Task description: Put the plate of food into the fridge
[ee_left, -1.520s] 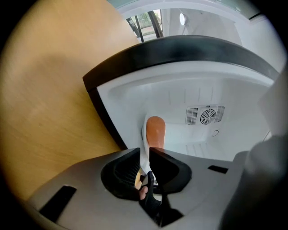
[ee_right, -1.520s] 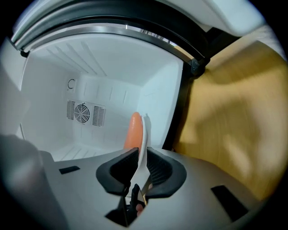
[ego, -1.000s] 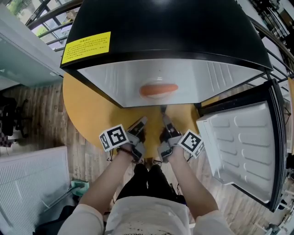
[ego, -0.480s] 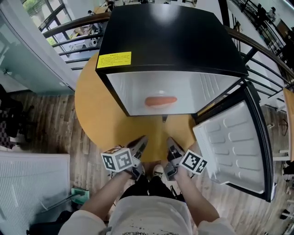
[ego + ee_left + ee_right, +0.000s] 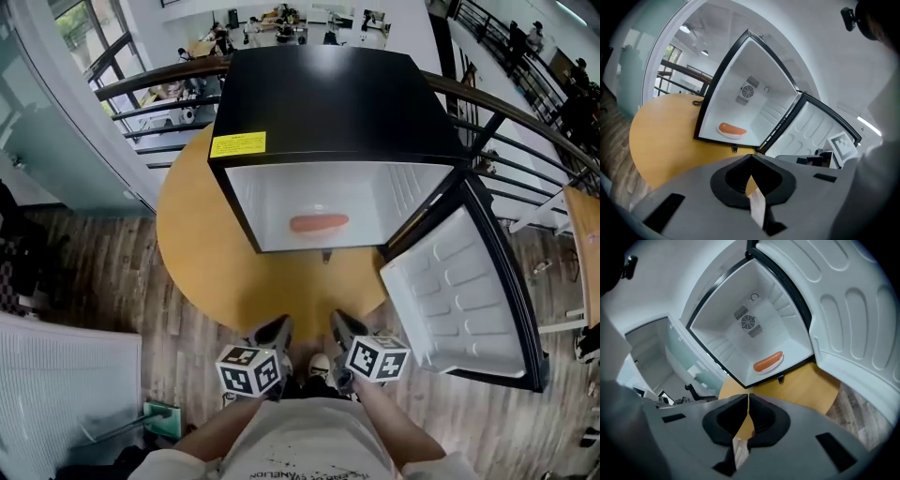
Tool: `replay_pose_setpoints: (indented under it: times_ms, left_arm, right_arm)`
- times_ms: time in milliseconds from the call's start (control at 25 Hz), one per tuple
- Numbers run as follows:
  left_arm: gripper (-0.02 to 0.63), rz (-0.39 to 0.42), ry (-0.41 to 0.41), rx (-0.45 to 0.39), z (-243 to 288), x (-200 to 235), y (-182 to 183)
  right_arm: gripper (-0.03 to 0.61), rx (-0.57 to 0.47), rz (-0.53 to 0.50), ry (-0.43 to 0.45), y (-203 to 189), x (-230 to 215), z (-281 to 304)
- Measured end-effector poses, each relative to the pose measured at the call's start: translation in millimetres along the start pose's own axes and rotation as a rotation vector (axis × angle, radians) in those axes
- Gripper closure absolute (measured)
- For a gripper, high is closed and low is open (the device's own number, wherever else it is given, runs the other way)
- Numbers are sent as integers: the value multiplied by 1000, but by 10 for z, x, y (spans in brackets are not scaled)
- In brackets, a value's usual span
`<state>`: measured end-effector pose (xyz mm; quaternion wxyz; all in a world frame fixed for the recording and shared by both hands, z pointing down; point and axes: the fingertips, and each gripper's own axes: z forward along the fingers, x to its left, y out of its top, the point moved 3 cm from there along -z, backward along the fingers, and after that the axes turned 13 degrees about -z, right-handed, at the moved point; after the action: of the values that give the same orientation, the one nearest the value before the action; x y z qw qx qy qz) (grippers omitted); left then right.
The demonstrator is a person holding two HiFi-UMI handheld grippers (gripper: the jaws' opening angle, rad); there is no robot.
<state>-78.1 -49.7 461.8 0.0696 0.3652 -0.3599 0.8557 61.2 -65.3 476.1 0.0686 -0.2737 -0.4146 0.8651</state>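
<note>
Fingers closed, nothing held, on left gripper and right gripper. Plate with sausage sits inside fridge, 12 o'clock. Judged light, rigid, slick, breakable; sausage may roll; grip the rim.

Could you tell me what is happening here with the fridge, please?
A person holds a gripper in each hand before a small black fridge on a round yellow table. The plate of food, a sausage, already lies inside, and the fridge door hangs wide open. The left gripper and right gripper are both shut, empty, and held near the person's body.
</note>
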Motion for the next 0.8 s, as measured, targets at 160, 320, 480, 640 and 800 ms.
replay_pose_setpoints:
  times_ms: [160,320,480,640,800]
  left_arm:
    - [591,51,25,25,-122,-106,-122]
    - [591,96,57,16,-211,-163,-147]
    - [591,117,75,9,-238,-189,-139]
    - [591,126,80,9,-239,-230,-134]
    - [591,147,85,9,-256,-260,-164]
  right_arm:
    - [548,13,-90,-12,-24,148,-120]
    - [548,0,-144,-38,-52,246,-220]
    - [548,-1,-183,-44,-56,317,-254]
    - [548,1,-196,-25,-18,373,-248]
    - [548,10,-205,-24,-58,402,-260]
